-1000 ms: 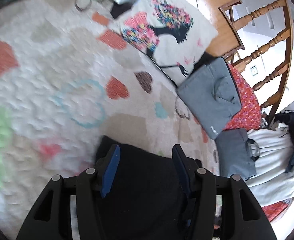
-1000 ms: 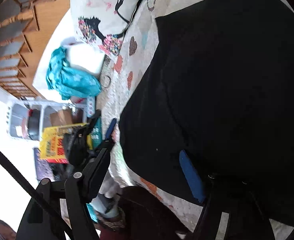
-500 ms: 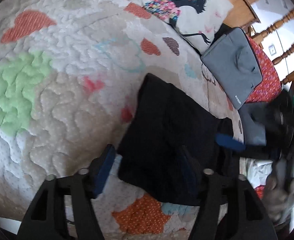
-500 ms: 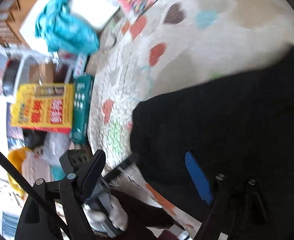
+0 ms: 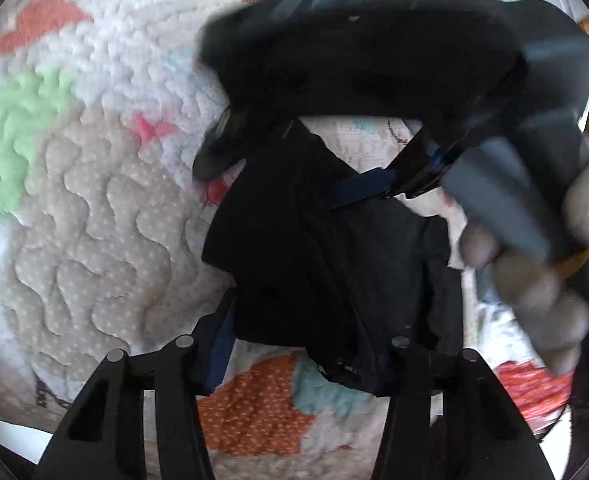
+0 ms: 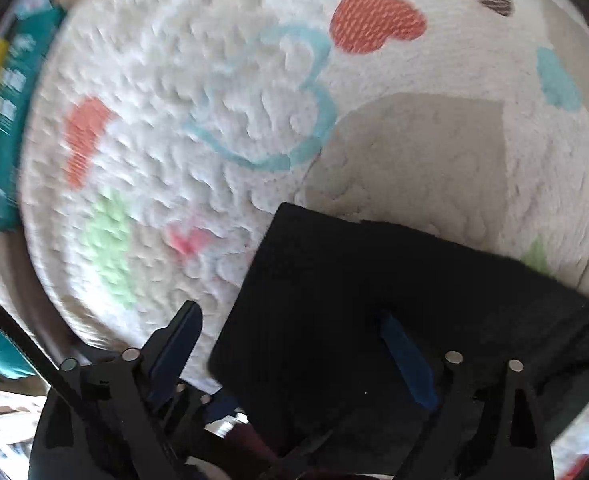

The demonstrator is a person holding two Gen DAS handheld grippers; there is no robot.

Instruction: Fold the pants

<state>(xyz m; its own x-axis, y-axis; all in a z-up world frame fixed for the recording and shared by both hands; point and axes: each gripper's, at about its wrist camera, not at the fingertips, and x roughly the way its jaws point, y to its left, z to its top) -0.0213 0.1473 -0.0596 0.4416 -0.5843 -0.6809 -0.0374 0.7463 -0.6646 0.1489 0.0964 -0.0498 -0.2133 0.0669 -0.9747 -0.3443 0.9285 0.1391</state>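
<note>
The black pants (image 5: 318,264) lie folded into a compact stack on a quilted bedspread (image 5: 94,208) with coloured hearts. My left gripper (image 5: 306,332) is open, its fingers spread on either side of the stack's near edge. The right gripper's body (image 5: 374,48) hangs across the top of the left wrist view, held by a hand (image 5: 534,280). In the right wrist view the pants (image 6: 374,304) fill the lower right. My right gripper (image 6: 294,344) is open just above the stack's corner, with the right blue pad (image 6: 406,360) over the cloth.
The bedspread (image 6: 254,100) stretches out beyond the pants. A teal and yellow box (image 6: 2,92) lies off the bed's left edge. Red patterned fabric (image 5: 534,388) shows at the lower right of the left wrist view.
Both grippers have swung round over the folded stack. The right gripper has come in front of the left camera. The left gripper has drawn closer to the stack's near edge.
</note>
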